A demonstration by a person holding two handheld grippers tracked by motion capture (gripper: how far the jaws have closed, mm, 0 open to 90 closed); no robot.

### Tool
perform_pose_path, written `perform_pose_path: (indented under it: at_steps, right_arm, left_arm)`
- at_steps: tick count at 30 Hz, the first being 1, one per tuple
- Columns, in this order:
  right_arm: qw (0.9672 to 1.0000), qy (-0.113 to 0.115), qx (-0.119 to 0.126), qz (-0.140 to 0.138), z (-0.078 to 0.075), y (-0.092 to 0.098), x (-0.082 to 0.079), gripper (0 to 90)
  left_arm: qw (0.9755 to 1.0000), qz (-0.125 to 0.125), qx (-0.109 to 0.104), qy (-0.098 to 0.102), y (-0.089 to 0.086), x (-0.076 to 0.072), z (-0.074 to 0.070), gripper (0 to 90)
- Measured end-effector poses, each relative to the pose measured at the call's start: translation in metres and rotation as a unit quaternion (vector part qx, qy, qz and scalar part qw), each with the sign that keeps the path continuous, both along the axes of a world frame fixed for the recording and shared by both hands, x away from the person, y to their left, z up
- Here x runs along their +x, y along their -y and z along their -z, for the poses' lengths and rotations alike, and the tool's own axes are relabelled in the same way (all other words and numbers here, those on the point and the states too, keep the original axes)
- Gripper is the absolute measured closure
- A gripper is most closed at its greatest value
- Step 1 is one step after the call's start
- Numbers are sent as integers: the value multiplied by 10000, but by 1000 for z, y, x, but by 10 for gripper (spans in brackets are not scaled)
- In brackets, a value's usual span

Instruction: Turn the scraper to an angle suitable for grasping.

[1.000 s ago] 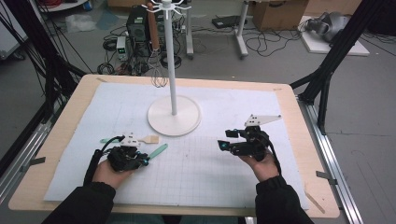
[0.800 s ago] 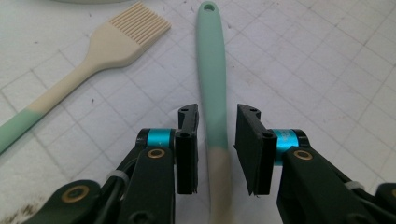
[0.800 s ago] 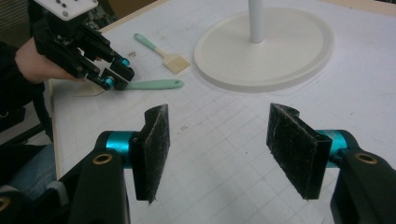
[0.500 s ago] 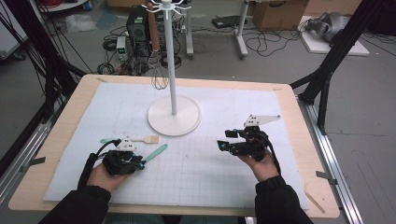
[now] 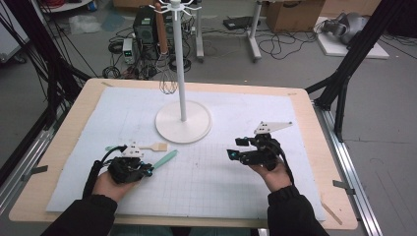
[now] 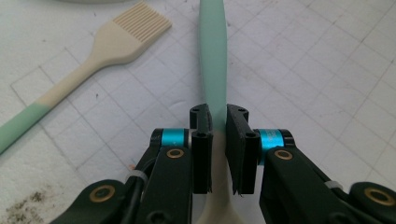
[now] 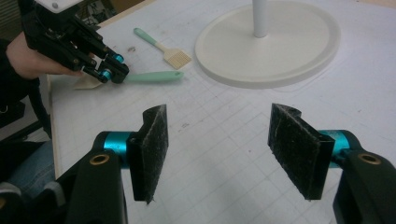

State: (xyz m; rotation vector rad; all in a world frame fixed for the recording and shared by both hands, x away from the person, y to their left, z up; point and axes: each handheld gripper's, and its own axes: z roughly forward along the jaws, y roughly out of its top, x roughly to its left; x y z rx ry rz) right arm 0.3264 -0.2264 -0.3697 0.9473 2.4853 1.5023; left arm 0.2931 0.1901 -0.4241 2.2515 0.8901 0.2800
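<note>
A mint-green spatula (image 6: 213,60) is pinched at its handle by the left claw (image 6: 219,122), whose jaws have just been closing on it; it lies flat on the white gridded mat (image 5: 221,177) near the bench's front left corner, handle tip aimed at the stand's round base (image 5: 183,123). The spatula is judged light, its slim smooth handle a little slippery, its pale blade likely soft and bendy, so a hold on the stiff handle near the blade is thought steadiest. Just beside it a pastry brush (image 6: 107,44) is seen, cream bristles combed in ridges, handle turning mint. The right claw (image 7: 229,147) is held spread wide and empty over the mat, its pads dark and fuzzy, nearer the bench's right edge
</note>
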Motion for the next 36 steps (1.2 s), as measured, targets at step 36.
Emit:
perform_pose_path:
  at_steps: [36]
  right_arm:
    - [9988, -147, 160, -449, -48, -39, 30, 240]
  left_arm:
    - [9945, 685, -517, 602, 17, 9, -69, 805]
